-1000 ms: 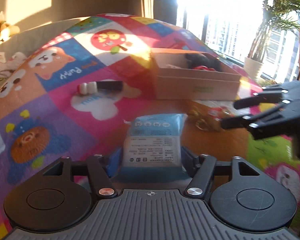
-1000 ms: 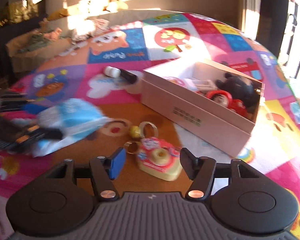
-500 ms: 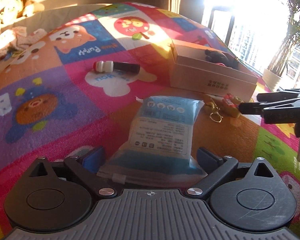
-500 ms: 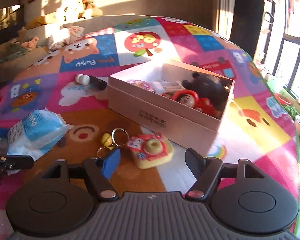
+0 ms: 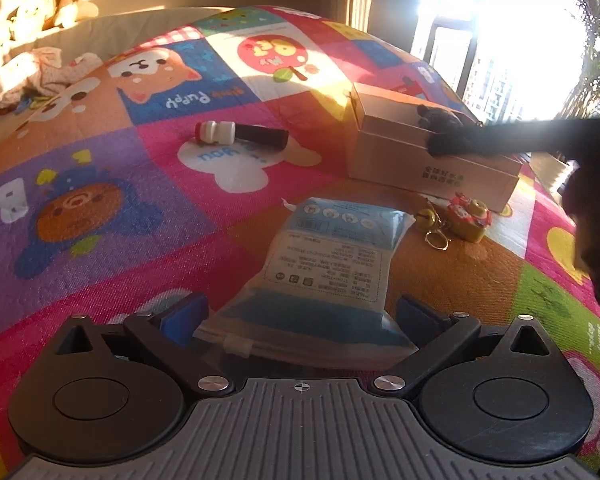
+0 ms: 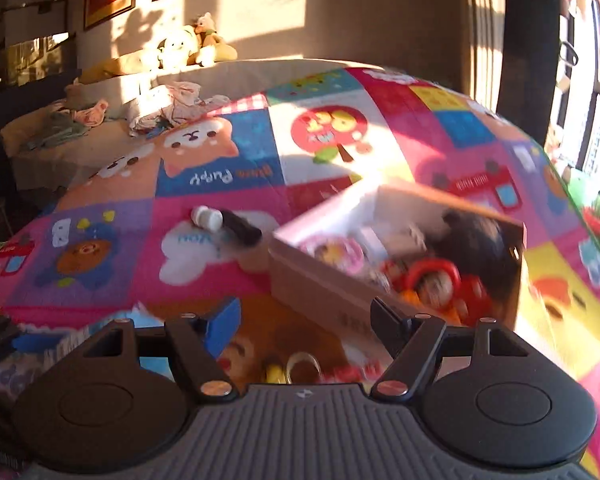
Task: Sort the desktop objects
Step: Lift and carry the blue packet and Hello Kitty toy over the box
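- box sits far right on the mat, keychain just beside its near wall, marker well apart to the left.
- left hand-held gripper spread wide, packet lying between its fingers, unclamped.
- right hand-held gripper spread, nothing held, reaching over the box.
- right view blurred; box contents hard to read.
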Demonstrator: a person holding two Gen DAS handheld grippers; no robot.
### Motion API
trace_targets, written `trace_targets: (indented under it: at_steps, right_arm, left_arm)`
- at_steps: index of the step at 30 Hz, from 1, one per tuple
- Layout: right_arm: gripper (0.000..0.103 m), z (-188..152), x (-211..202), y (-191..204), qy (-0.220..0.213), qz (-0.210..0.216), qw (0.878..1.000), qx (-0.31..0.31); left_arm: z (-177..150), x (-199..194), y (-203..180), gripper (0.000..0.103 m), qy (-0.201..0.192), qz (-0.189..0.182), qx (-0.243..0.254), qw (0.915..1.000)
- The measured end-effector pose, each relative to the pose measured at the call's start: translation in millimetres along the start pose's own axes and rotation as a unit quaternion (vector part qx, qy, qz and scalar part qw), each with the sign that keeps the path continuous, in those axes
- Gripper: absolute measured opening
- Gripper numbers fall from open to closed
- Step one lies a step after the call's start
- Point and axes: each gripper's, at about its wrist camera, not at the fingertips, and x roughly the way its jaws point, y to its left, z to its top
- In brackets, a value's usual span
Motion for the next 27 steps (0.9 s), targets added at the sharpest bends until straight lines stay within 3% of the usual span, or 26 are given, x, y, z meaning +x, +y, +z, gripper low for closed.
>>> trace_targets:
  at_steps: [4, 6, 7, 13, 16, 22, 27]
  right_arm:
    - [0.073, 26.1, 45.2, 7.3, 0.016, -0.025, 0.999, -0.030]
    - [0.074, 31.5, 63.8, 7.3, 0.044, 0.001, 0.998, -0.034]
    - [0.080, 31.5, 67.6, 7.7, 0.055, 0.015, 0.998, -0.033]
    - [0.082, 15.3, 32.8, 4.7, 0.069, 0.088, 0.994, -0.012]
    - [0.082, 3.1, -2.1, 3.5, 0.047, 0.110, 0.993, -0.011]
    - [0.090, -35.8, -76.8, 1.3, -0.023, 0.074, 0.994, -0.071]
    - [0.091, -64.6, -69.8, -13.6, 0.019, 0.029, 0.998, -0.058]
  left_arm:
    - [-0.4, -0.6, 0.1, 0.103, -0.001, -0.004, -0.005, 1.0000]
    - [-0.2, -0.7, 0.2, 0.103, -0.001, -0.004, -0.005, 1.0000]
    - [0.0, -0.8, 0.1, 0.103, -0.001, -0.004, -0.005, 1.0000]
    - [0.1, -0.5, 2.9, 0.103, -0.003, -0.011, -0.012, 0.9999]
    - [0.0, -0.8, 2.6, 0.103, -0.002, -0.011, -0.012, 0.9999]
    - [0.3, 0.3, 0.9, 0.103, 0.000, -0.006, -0.006, 1.0000]
    - [0.1, 1.4, -2.4, 0.103, 0.004, 0.002, 0.002, 1.0000]
